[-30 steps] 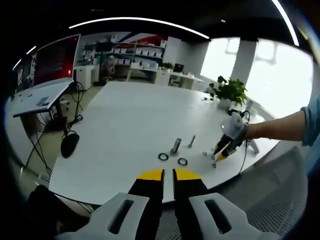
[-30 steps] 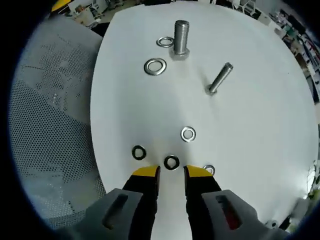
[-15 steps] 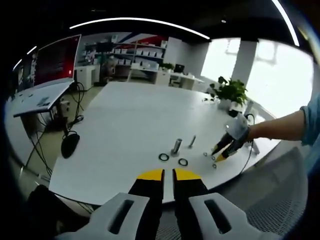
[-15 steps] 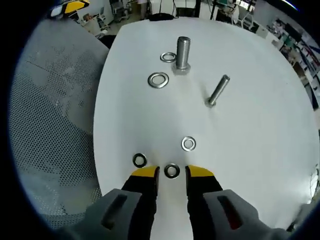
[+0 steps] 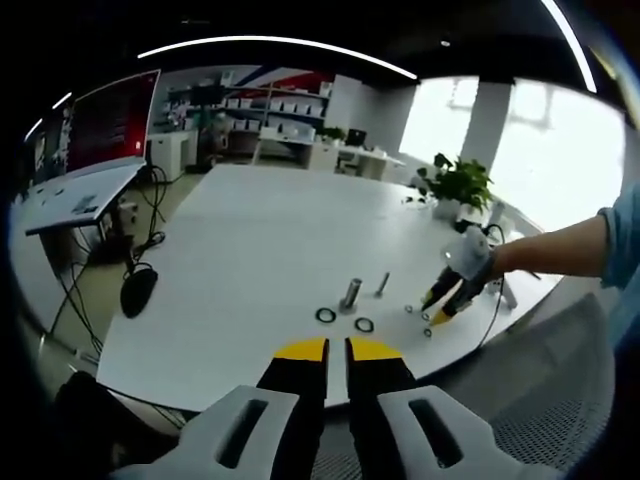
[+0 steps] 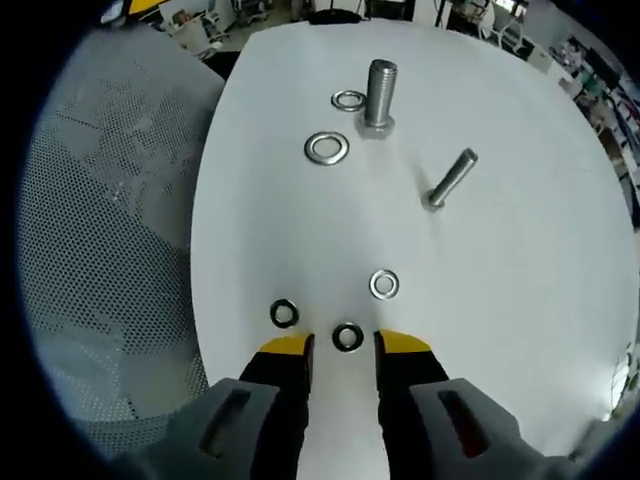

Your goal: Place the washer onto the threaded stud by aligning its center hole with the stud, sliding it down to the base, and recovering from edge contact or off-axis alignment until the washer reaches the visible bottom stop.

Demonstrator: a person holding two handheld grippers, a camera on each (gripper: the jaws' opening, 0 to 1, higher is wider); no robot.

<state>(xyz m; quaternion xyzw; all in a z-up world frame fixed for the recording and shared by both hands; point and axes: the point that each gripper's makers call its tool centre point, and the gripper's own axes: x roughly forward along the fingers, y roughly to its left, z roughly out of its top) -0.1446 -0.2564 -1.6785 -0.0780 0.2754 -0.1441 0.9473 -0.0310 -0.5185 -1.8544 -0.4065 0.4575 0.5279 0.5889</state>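
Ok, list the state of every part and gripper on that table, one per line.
Upright stud: standing on its head, bare.
Second bolt: lying on its side.
Large washers: flat beside the stud.
Small washer: flat between the right gripper's tips, ungripped.
Right gripper: open.
Left gripper: jaws nearly together, empty, short of the table.

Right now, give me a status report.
Right gripper open, jaws either side of a small washer on the table. Left gripper shut, empty. Upright stud bare, path clear.
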